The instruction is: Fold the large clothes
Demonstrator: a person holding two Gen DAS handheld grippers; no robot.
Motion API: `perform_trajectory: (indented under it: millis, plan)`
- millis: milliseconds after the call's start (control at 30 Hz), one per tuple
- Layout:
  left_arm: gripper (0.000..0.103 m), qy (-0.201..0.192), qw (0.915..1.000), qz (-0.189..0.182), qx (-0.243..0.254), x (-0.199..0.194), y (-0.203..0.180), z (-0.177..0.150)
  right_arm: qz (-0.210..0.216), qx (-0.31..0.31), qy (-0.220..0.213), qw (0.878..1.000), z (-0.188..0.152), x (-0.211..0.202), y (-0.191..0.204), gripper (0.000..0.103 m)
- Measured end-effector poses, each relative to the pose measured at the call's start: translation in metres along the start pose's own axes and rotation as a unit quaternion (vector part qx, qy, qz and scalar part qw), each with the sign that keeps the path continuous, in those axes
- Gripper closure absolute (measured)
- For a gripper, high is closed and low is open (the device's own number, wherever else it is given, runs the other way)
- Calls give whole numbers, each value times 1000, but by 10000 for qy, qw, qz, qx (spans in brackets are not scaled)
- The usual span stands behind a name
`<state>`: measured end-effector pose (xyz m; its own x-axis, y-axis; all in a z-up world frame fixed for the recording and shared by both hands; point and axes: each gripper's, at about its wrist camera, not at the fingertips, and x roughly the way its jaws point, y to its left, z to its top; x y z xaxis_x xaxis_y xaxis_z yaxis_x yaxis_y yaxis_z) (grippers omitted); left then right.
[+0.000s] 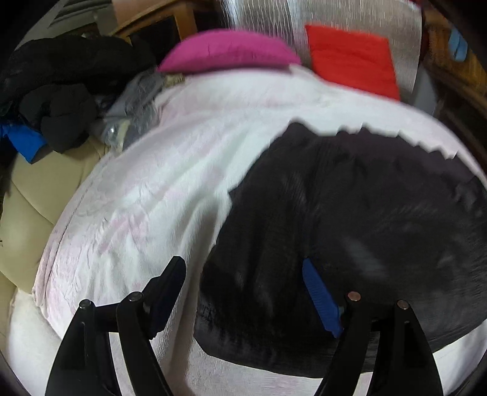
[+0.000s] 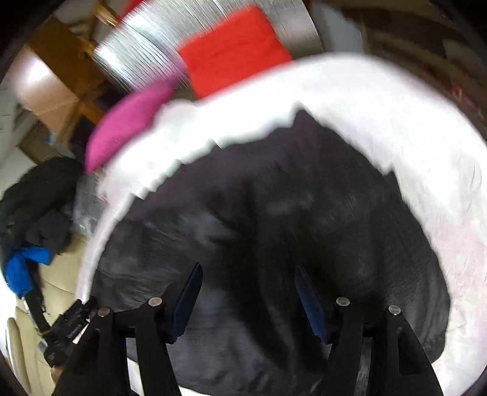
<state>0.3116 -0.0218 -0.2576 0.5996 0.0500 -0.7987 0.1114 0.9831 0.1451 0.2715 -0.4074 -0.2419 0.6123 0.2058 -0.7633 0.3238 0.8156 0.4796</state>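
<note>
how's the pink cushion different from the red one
The pink cushion is magenta, plump and rounded, resting on the far edge of the white blanket. The red cushion is bright red, flatter and squarer, leaning against the silvery backing. Both sit beyond the dark garment.

Bright, motion-blurred fisheye views, dark curved edges.

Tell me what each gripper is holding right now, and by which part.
Nothing is held. The left gripper and the right gripper both stand open above the dark garment spread on the white cover, with no cloth pinched between the pads.
</note>
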Motion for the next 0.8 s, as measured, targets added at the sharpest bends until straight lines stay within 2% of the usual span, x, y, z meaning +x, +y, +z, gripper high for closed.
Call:
perform_trajectory:
  millis: [100,167,267,367,533,600,767,800]
  plan:
    - [23,7,10000,-14,-1,0,-1,0,14,5,73,10000,3,3,-2,36]
    - [23,-230,9997,-59,14,-10,-2,2,148,51,5,9999,3,-4,-5,36]
    - [23,-565,9982,-24,181,-25,-10,1,389,95,-238,9989,5,-19,-7,36]
    - [23,-735,9969,-11,264,-32,-18,2,534,-76,-590,9968,6,-32,-1,36]
    - [23,-786,9964,-96,304,-34,-30,6,313,139,-908,9953,13,-34,-7,36]
    - [24,-790,9962,-97,345,-34,-32,6,138,300,-885,9955,16,-28,-14,36]
    - [23,-839,9958,-66,373,-34,-36,8,-133,636,-308,9974,22,2,-34,36]
    - [23,-838,9957,-65,378,-34,-37,8,-140,624,-322,9974,23,3,-33,36]
